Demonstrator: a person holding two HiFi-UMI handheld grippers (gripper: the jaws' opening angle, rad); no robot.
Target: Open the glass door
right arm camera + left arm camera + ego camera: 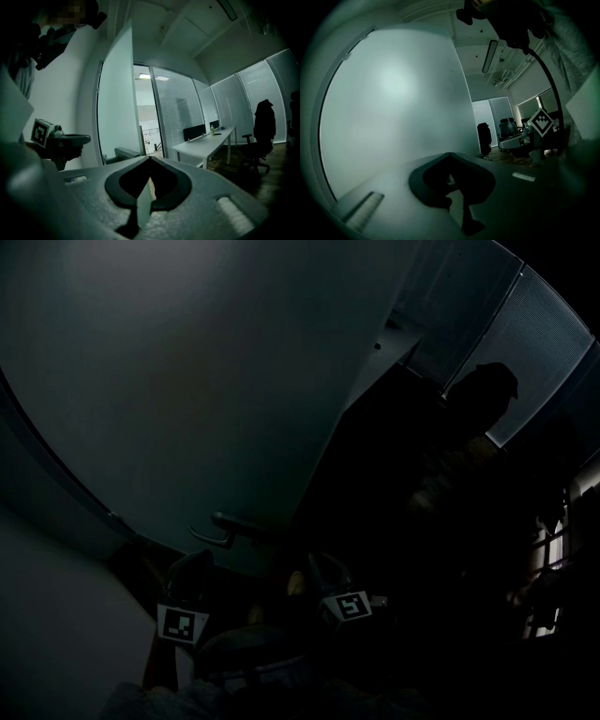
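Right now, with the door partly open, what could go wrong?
The left gripper has its jaws shut, off the handle, so the door may swing free. It sits close to the door and could knock it. The room is dark, so the handle is easy to miss.

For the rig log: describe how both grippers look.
The left gripper and right gripper look alike: grey, rough-textured bodies with black jaw pads round a spade-shaped gap. The left cube and right cube are white with black square markers. A black cable arcs by the right one. Grey fabric nearby may be a sleeve.
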